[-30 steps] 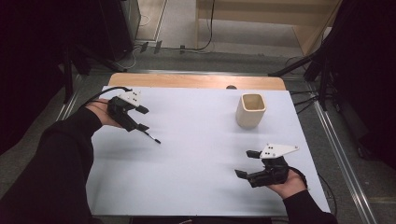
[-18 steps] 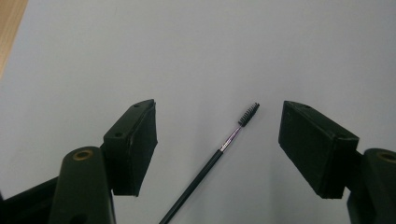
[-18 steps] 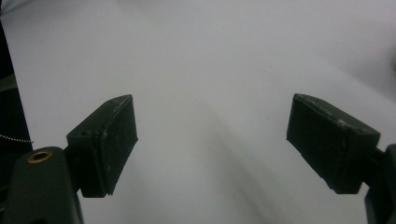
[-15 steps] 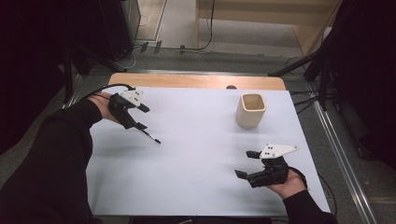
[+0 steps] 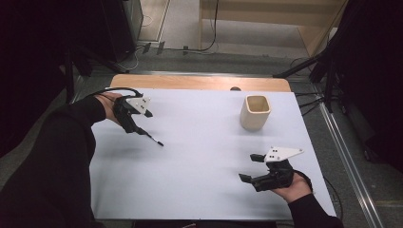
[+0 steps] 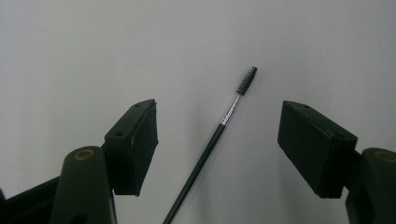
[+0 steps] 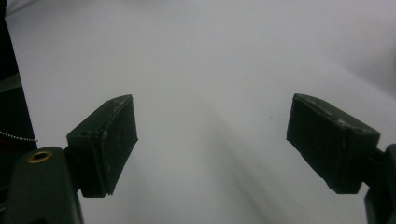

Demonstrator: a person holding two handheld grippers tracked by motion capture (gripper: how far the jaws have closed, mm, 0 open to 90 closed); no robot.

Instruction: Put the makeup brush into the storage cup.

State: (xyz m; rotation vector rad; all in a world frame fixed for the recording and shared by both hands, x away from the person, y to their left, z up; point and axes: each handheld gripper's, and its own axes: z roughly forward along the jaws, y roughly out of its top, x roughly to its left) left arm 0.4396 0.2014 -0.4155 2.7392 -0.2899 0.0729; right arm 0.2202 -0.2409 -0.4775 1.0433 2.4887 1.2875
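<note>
A thin black brush (image 5: 151, 137) with a bristled tip lies flat on the white table (image 5: 199, 142) at the left. My left gripper (image 5: 138, 122) hovers over its handle end, open. In the left gripper view the brush (image 6: 205, 154) runs up between the two jaws without touching either, and the left gripper (image 6: 217, 140) holds nothing. Near the front right of the table my right gripper (image 5: 250, 167) rests in a hand, open and empty. The right gripper (image 7: 210, 140) faces bare white table.
A beige square cup (image 5: 255, 112) stands upright at the back right of the table, empty as far as I can see. A wooden strip (image 5: 199, 81) edges the far side. Dark stands and cables lie on the floor beyond.
The left hand has shifted only slightly over the brush. The brush, the cup and the right gripper stay where they were.
</note>
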